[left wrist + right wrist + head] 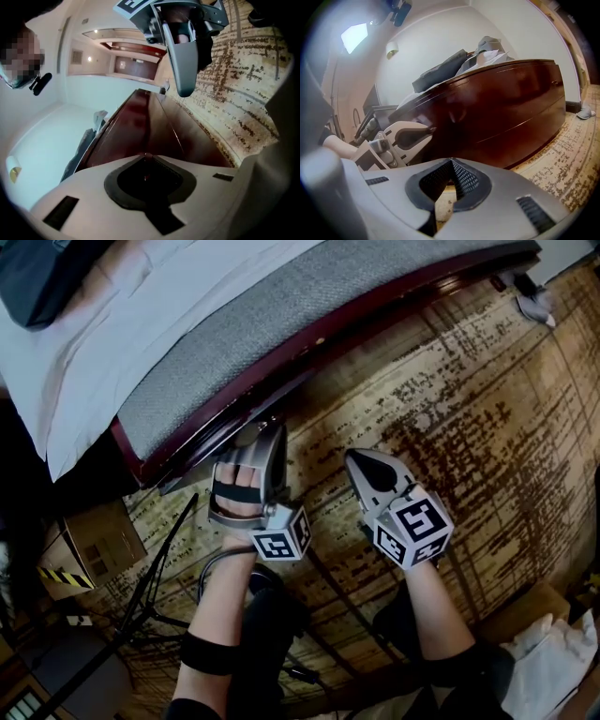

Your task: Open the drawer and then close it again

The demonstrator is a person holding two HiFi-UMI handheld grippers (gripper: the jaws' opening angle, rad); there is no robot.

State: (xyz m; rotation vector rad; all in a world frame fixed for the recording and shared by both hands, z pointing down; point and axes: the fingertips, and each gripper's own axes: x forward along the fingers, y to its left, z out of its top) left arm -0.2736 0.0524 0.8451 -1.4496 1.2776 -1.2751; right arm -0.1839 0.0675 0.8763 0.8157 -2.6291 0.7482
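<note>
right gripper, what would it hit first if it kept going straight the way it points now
The shut right gripper aims at the low edge of the dark red wooden bed side, so probably that. Depth is unclear; it could touch the patterned beige carpet just before it.

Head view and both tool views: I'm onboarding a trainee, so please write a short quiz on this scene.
1. True or false: the right tool grips something.
2. Which tool's tip is at the bed frame? A left tool; B right tool; C both.
3. Fill in: the left tool is shut on a small ____.
Key: 1 false; 2 A; 3 knob.
</note>
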